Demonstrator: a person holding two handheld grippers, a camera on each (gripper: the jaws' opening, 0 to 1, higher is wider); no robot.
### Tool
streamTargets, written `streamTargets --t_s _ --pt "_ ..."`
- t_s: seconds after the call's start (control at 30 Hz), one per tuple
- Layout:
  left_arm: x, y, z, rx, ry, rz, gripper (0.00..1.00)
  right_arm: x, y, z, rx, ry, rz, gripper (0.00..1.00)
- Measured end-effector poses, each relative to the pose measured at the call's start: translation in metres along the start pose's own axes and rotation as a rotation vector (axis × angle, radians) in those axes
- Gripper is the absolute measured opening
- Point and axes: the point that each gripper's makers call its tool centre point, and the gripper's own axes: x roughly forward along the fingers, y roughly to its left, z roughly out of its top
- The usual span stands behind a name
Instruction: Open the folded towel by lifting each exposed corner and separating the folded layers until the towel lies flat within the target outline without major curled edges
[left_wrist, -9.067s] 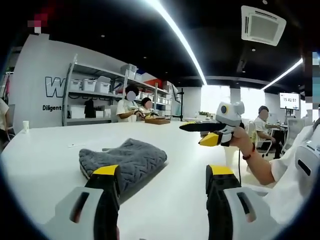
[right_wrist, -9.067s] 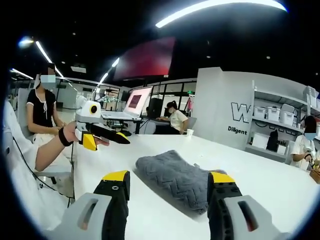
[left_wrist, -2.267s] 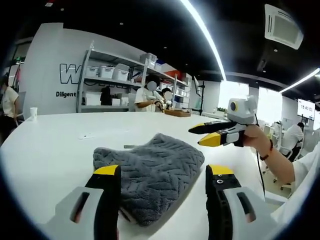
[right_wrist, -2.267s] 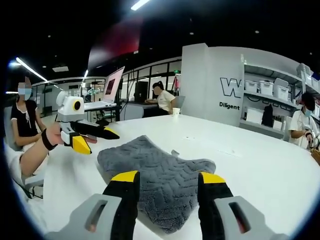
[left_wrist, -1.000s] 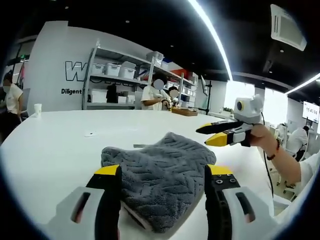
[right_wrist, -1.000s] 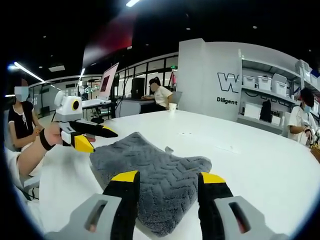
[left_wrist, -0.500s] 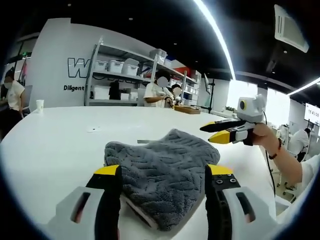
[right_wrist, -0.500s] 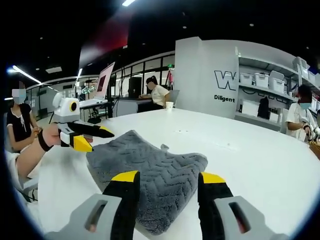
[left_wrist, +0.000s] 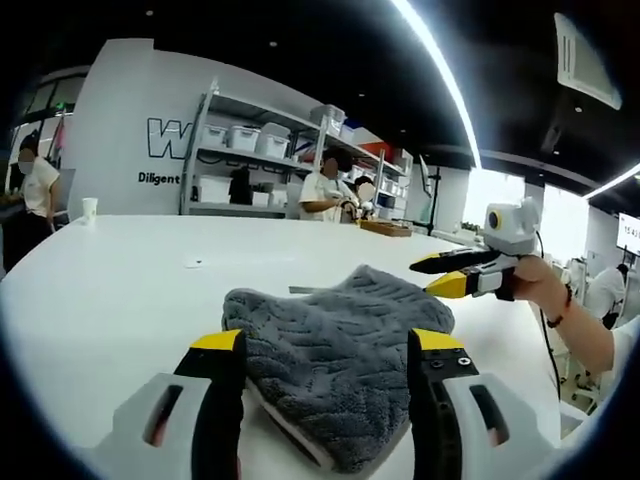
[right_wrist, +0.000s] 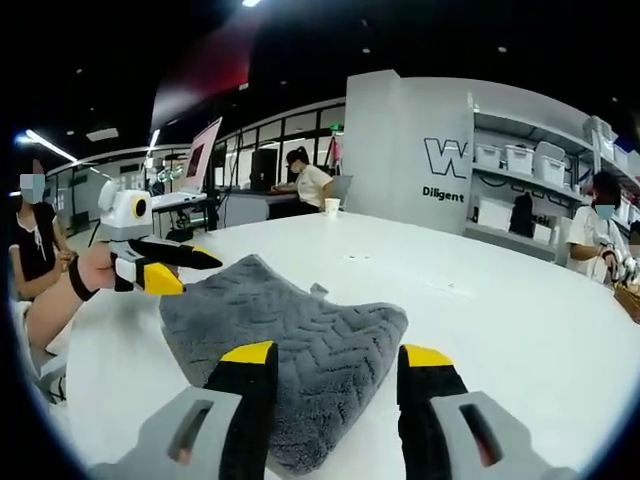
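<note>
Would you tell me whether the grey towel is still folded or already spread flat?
Folded: the grey towel sits as a thick bundle with stacked layers showing at its near edge.

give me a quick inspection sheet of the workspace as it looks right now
surface: white table, bare around the towel
job's things: grey towel, still folded, layers showing at its near edge; no target outline seen
clutter: small scrap on the table beyond the towel; paper cup at the far edge
grippers: left gripper open, right gripper open, both astride the towel
cables: nothing seen
surroundings: shelving with bins, people seated and standing
</note>
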Motion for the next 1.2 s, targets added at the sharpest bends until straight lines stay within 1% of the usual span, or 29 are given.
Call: streamTargets --t_s 0.13,0.2,0.33,0.43,0.53,0.67,0.77,0.83,0.97,1.07,1.2 --pt "0.006 0.010 0.002 -0.012 -0.001 0.008 0.63 0.002 -0.001 -0.002 0.005 0.008 -0.003 0.45" --pt "0.008 0.016 0.002 -0.018 -0.003 0.022 0.63 0.002 -0.001 -0.003 0.005 0.012 -0.005 0.45" --pt "0.011 0.019 0.002 -0.010 0.004 0.031 0.63 0.003 0.001 -0.004 0.010 0.011 -0.007 0.45" --pt "0.012 0.023 0.005 -0.019 -0.007 0.039 0.62 0.005 0.002 -0.005 0.023 0.018 0.001 0.45" --pt "0.012 0.021 0.006 -0.020 -0.010 0.036 0.62 0.006 0.002 -0.005 0.028 0.014 -0.002 0.45" --pt "0.014 0.026 0.008 -0.002 -0.013 0.048 0.62 0.008 0.002 -0.007 0.046 0.017 -0.004 0.45" --pt "0.016 0.027 0.008 -0.017 -0.014 0.050 0.62 0.010 0.003 -0.007 0.036 0.029 -0.012 0.45" --pt "0.017 0.030 0.010 -0.021 -0.019 0.061 0.62 0.011 0.000 -0.007 0.011 0.038 -0.041 0.45" --pt "0.021 0.030 0.009 -0.014 -0.012 0.058 0.62 0.013 0.004 -0.005 0.031 0.029 -0.024 0.45" --pt "0.022 0.032 0.011 -0.023 -0.021 0.058 0.62 0.014 0.002 -0.005 0.028 0.032 -0.030 0.45" --pt "0.025 0.035 0.011 -0.023 -0.017 0.064 0.61 0.015 0.001 -0.004 0.035 0.024 -0.036 0.45"
